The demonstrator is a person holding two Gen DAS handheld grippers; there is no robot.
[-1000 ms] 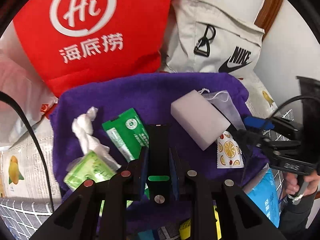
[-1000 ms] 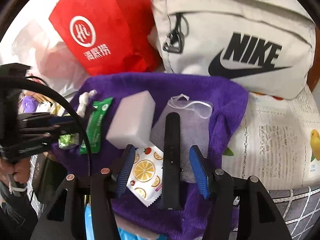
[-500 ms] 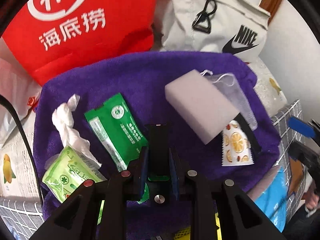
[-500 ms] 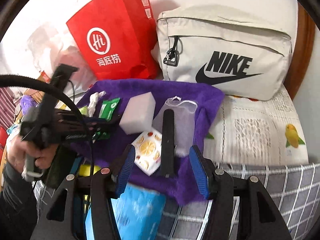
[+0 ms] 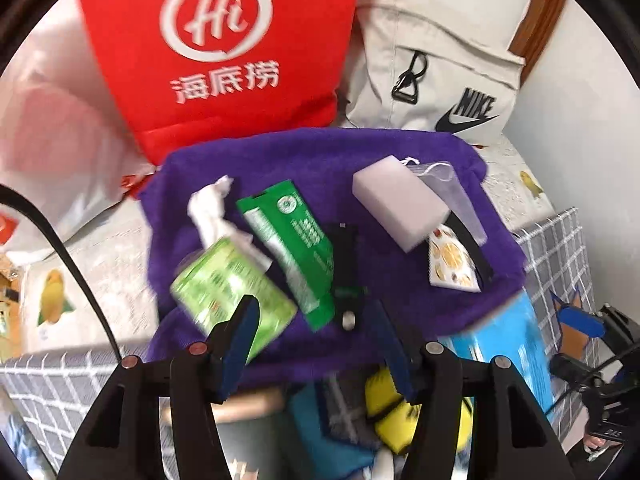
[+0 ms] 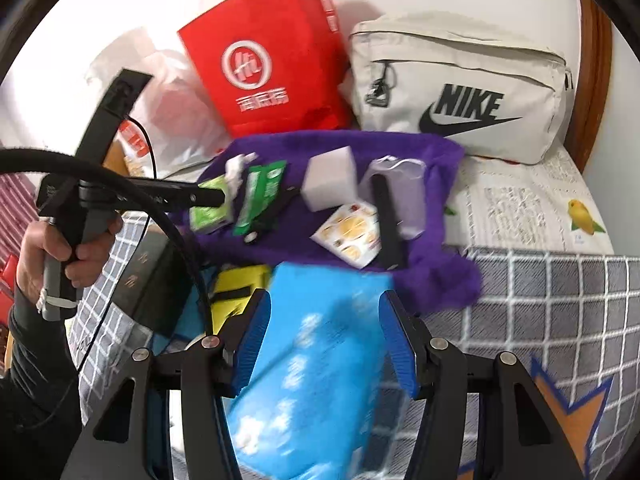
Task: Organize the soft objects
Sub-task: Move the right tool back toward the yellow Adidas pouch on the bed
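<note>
A purple towel (image 5: pixel 320 160) holds a black strap (image 5: pixel 345 268), a green sachet (image 5: pixel 292 240), a light green tissue pack (image 5: pixel 224 284), crumpled white tissue (image 5: pixel 210 212), a white sponge block (image 5: pixel 396 196), a clear mesh pouch (image 5: pixel 452 188), a fruit-print sachet (image 5: pixel 452 260) and a second black strap (image 5: pixel 470 246). My left gripper (image 5: pixel 316 344) is open, just behind the first strap. My right gripper (image 6: pixel 326 344) is open over a blue tissue pack (image 6: pixel 316 364), pulled back from the towel (image 6: pixel 432 276). The left gripper (image 6: pixel 208 198) also shows in the right wrist view.
A red Hi bag (image 5: pixel 224 52) and a beige Nike bag (image 5: pixel 436 80) stand behind the towel. A white plastic bag (image 5: pixel 52 152) lies left. A blue pack (image 5: pixel 508 352) and a yellow item (image 5: pixel 396 412) lie at the towel's near edge on the grey checked cover (image 6: pixel 552 304).
My left gripper opened, let go of the black strap onto the towel and drew back. My right gripper pulled back and up from the towel, now over the blue pack.
</note>
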